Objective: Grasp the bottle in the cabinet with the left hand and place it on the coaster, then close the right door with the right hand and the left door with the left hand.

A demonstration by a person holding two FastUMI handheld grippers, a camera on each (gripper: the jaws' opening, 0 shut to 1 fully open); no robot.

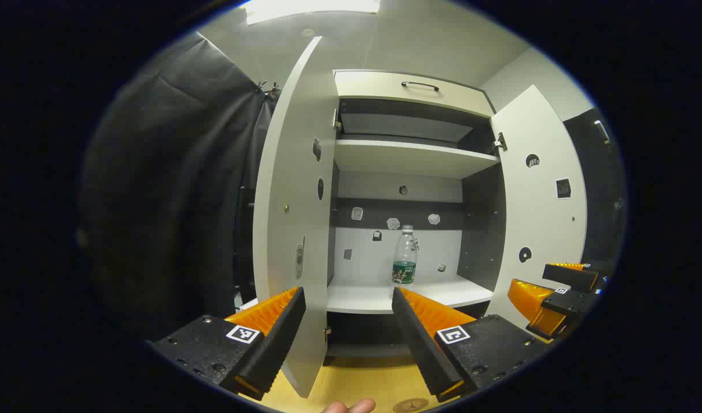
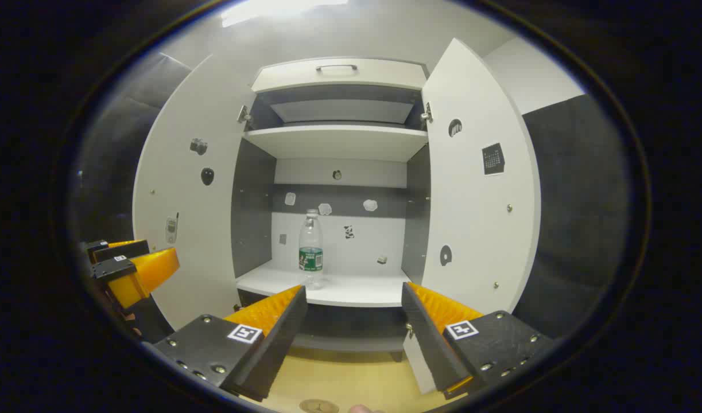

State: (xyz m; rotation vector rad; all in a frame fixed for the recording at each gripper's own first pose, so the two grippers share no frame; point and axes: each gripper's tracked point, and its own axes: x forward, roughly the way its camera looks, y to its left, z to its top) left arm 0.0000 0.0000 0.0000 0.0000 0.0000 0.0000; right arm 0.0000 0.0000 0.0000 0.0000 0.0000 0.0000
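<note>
1. In the left gripper view, dark booth cloth hangs well to the left of the left gripper, and a bright ceiling light sits high above it.
2. The cabinet's left door stands open, its lower edge dropping between the spread fingers, close to the left finger.
3. The left gripper's jaws are wide apart and hold nothing.
4. Ahead of the gap, the cabinet shows white shelves with grey side walls and a grey band across the back; a top panel with a dark handle sits above.
5. The bottle, clear with a green label, stands upright on the lower shelf, just above the tip of the right finger.
6. The right door is open beyond the right finger, and the other gripper shows just past it, low at the right.
7. Below the jaws lies a yellow wooden surface; the round coaster rests on it near the bottom edge, beside a person's fingertip.
8. In the right gripper view, the right gripper is likewise wide open and empty.
9. There the bottle stands on the shelf just above the left finger's tip, both doors swung outward on either side.
10. Dark cloth covers the wall to the right of the right door, under a pale upper wall.
</note>
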